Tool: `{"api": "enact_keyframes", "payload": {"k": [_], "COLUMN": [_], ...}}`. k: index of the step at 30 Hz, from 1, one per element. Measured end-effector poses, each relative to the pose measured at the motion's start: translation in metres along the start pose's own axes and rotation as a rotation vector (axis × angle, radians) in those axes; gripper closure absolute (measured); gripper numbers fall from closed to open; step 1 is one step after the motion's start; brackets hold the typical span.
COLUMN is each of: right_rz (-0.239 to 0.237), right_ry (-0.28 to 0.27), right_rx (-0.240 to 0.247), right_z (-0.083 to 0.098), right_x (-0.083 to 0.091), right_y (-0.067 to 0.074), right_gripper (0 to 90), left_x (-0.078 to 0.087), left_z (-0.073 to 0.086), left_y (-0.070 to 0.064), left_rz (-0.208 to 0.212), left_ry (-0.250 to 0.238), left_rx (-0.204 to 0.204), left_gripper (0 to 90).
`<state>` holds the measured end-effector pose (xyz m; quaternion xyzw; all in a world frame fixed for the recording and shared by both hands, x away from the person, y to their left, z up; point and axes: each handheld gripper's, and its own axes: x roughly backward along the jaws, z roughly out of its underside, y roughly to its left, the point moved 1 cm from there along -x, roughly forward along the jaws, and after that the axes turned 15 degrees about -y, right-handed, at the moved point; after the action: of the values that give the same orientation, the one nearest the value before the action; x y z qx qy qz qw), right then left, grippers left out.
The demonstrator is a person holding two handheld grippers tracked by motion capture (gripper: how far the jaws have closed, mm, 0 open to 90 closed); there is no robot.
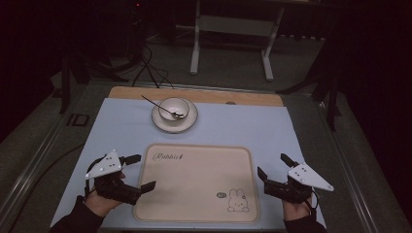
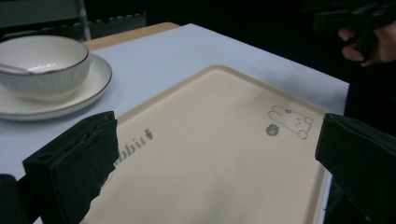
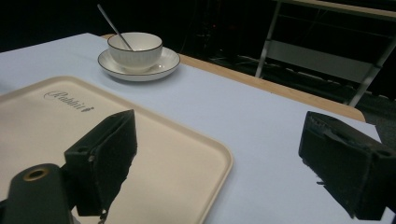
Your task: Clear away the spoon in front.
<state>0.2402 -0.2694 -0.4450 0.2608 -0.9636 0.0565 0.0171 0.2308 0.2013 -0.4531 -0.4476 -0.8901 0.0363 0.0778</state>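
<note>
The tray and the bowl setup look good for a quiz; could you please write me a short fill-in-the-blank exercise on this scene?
1. The bowl stands on a ____.
2. The spoon rests inside the ____.
3. The drawing in the corner of the tray shows a ____.
4. The left gripper and the right gripper both have their jaws ____.

Missing words: saucer; bowl; rabbit; open
</note>
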Motion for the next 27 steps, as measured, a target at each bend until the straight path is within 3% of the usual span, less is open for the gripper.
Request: {"api": "enact_keyframes", "payload": {"k": [4,11,19,27], "right_rz": [-0.004,-0.006,-0.009,-0.011], "right_ry": [-0.005,-0.017,-0.017,-0.017], "right_rx": [0.003,0.004,0.001,-0.001], "right_z": [0.000,-0.002,-0.002,-0.002], "right_x": [0.000,0.001,0.001,0.001], "right_y": [0.000,0.001,0.002,0.001], "right_gripper": [11.4,11.4,11.4,11.3], "left_x": [0.001,-0.003,-0.010,-0.018], "left_z": [-0.009,-0.024,-0.042,-0.052], "left_y": [-0.004,-0.004,-0.001,0.005], "left_rz": [-0.005,0.022,0.015,0.002], "left_ry": [-0.005,0.026,-0.001,-0.029], "left_rx": [-0.024,-0.033,-0.064,-0.063], "left_gripper": [0.0,0.2,1.1,2.9]}}
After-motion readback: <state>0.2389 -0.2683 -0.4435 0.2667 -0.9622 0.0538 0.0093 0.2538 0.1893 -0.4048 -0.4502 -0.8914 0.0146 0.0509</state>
